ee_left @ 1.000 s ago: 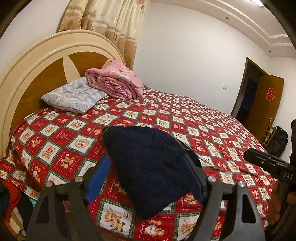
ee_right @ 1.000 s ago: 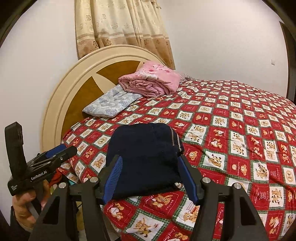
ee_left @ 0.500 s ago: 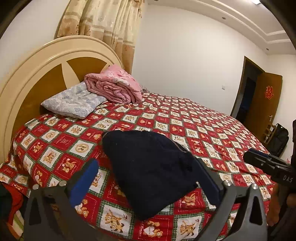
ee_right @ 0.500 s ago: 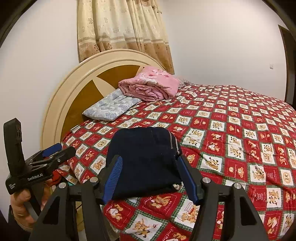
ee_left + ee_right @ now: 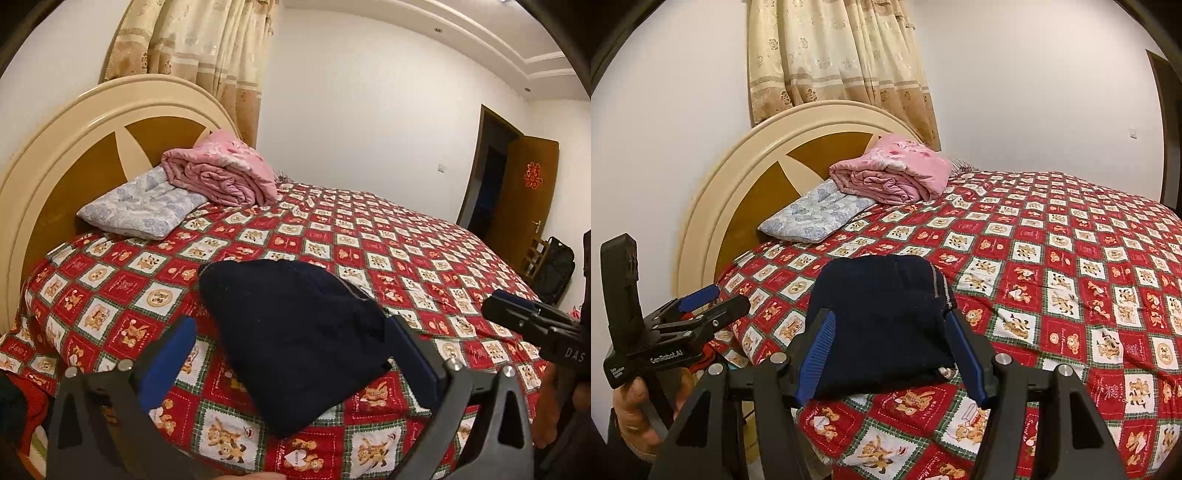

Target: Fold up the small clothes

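Both grippers hang off the near edge of the bed (image 5: 424, 236), pointing slightly downward at the folded dark garment (image 5: 295, 339). That garment lies flat on the red patterned bedspread close to the near edge, well short of the pillow (image 5: 144, 206) and the pink blanket (image 5: 225, 173) at the headboard end.

Left gripper (image 5: 291, 354) has its jaws spread as wide as they go, blue pads standing either side of the garment's near part and touching nothing. Right gripper (image 5: 890, 354) is also open, though less so, its fingers flanking the garment's near end without pressing it.

From the left wrist view the garment's long axis runs from the far left corner down toward the near right; its near end lies straight ahead of both tools. Neither looks clearly nearer, though the right gripper seems more squarely lined up with the near hem, so a reach forward and down would likely meet cloth first.
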The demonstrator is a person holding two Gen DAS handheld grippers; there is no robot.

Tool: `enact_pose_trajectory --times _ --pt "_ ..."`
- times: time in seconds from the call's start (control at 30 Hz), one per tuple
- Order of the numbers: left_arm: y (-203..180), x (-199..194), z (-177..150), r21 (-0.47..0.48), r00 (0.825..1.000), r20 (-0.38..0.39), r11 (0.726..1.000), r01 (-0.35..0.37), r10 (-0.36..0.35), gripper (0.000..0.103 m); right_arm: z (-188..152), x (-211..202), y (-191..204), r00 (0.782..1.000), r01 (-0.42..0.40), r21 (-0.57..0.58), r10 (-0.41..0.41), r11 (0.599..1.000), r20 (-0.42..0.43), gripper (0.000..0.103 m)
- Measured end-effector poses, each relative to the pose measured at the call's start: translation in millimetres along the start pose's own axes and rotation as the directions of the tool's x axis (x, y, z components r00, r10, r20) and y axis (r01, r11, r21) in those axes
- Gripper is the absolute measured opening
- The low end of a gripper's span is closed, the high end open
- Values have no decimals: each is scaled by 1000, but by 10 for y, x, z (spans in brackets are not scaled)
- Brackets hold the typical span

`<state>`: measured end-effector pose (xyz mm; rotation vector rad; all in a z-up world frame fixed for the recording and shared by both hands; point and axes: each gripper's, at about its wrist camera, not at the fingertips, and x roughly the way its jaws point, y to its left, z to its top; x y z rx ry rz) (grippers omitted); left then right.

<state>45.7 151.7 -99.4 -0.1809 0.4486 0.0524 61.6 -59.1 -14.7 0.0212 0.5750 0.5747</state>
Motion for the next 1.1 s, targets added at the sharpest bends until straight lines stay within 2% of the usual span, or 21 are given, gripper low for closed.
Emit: enact_pose_trajectory --times 0.77,1.1 --pt "24 6 -2 9 1000 3 1000 -22 22 103 -58 -5 134 1000 -23 -32 23 999 6 63" --pt "-43 30 -26 59 1000 18 998 -14 13 103 -91 20 137 1000 -22 -37 22 999 -2 63"
